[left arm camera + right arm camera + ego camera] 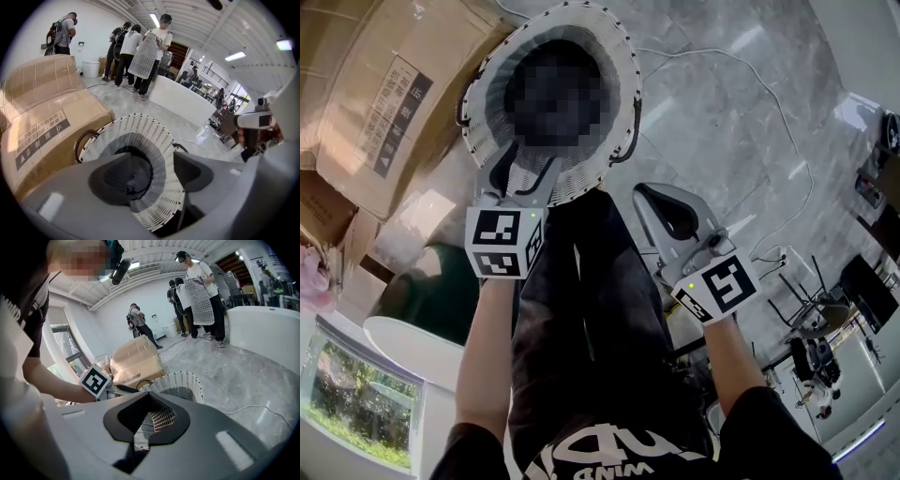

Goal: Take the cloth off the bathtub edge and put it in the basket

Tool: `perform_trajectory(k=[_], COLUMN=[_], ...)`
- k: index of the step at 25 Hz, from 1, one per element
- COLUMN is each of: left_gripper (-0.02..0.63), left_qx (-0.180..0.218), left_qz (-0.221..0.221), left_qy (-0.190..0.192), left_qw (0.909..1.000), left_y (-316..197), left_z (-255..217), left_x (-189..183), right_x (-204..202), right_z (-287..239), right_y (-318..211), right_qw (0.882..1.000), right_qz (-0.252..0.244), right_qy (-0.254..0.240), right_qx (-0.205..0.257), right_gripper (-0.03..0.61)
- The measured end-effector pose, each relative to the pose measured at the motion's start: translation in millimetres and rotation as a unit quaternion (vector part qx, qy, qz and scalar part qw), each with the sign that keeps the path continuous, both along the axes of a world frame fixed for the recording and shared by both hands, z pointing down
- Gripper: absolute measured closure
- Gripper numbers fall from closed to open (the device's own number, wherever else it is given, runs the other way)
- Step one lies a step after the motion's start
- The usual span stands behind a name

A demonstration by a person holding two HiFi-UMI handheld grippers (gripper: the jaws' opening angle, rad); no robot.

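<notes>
A white woven basket [623,89] stands on the grey floor in front of me. My left gripper [525,171] hangs just over its near rim. In the left gripper view the basket [154,136] fills the middle and a dark cloth [135,176] lies at its bottom. The left gripper [150,172] is open above it, pads clear of the cloth. My right gripper [670,211] sits to the right of the basket, over the floor. In its own view the right gripper [147,420] has its tips together and holds nothing; the basket [180,383] shows beyond.
Wrapped cardboard boxes [375,94] crowd the basket's left side. A thin cable [769,103] runs over the floor on the right. A white bathtub [183,101] stands further off with several people near it. A glass tank [356,394] is at my lower left.
</notes>
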State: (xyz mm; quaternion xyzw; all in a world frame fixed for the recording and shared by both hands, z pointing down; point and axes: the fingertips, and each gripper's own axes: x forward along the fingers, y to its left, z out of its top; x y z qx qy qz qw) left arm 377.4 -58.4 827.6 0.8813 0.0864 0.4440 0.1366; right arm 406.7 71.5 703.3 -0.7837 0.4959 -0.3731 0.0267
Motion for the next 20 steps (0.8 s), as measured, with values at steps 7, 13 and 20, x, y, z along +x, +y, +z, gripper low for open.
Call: perform_trajectory(k=[7,13,20], left_gripper=[0.614,0.617,0.617], left_qx=[-0.036,-0.042,-0.053], left_qz=[0.009,0.009,-0.003], left_qy=[-0.01,-0.001,0.027], left_qw=[0.9993,0.9991,0.9982], left_y=[8,12,12], left_z=[-25,-74,-161], left_x=[-8,-8,-13], right_x=[6,9,-4], right_z=[-32,-75,-141], right_y=[-11,-21,-36], right_qw=[1.0,0.999,0.997], right_qz=[-0.001,-0.007,-0.02], right_qy=[0.019,0.044,0.056], right_qx=[0.013,0.024,0.045], right_gripper=[0.569,0.569,0.569])
